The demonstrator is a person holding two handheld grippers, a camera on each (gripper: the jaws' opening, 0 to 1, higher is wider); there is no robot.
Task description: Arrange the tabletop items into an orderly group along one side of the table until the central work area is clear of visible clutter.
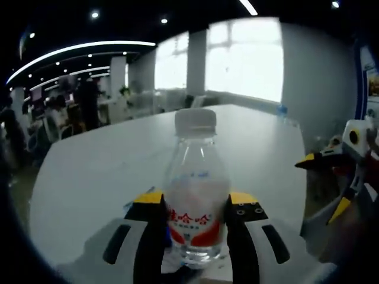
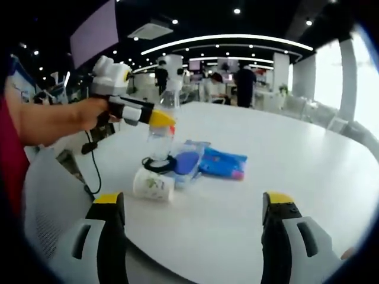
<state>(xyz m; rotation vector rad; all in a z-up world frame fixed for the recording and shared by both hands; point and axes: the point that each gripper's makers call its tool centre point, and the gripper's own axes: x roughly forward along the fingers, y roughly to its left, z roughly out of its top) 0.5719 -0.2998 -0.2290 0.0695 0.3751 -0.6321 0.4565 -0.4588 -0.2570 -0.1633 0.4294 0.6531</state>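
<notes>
In the left gripper view, the left gripper (image 1: 196,204) is clamped on a clear water bottle (image 1: 196,195), its yellow-tipped jaws pressed to either side of the red-and-white label. The bottle stands upright between them, white cap at the top, above the white bench (image 1: 112,165) that stretches away ahead of the gripper toward bright windows. At the right edge of this view the right gripper (image 1: 323,186) reaches in, jaws parted around nothing.

In the right gripper view, the right gripper (image 2: 192,204) is wide open and holds nothing, its two jaws rising well apart over the near rim of the bench (image 2: 296,148). Ahead and to its left, a hand (image 2: 92,113) holds the left gripper (image 2: 157,118) closed around the water bottle (image 2: 161,127). Just below the bottle lie a black ring (image 2: 159,164), a white paper cup (image 2: 153,184) tipped on its side, and a blue packet (image 2: 222,164), clustered close together.
</notes>
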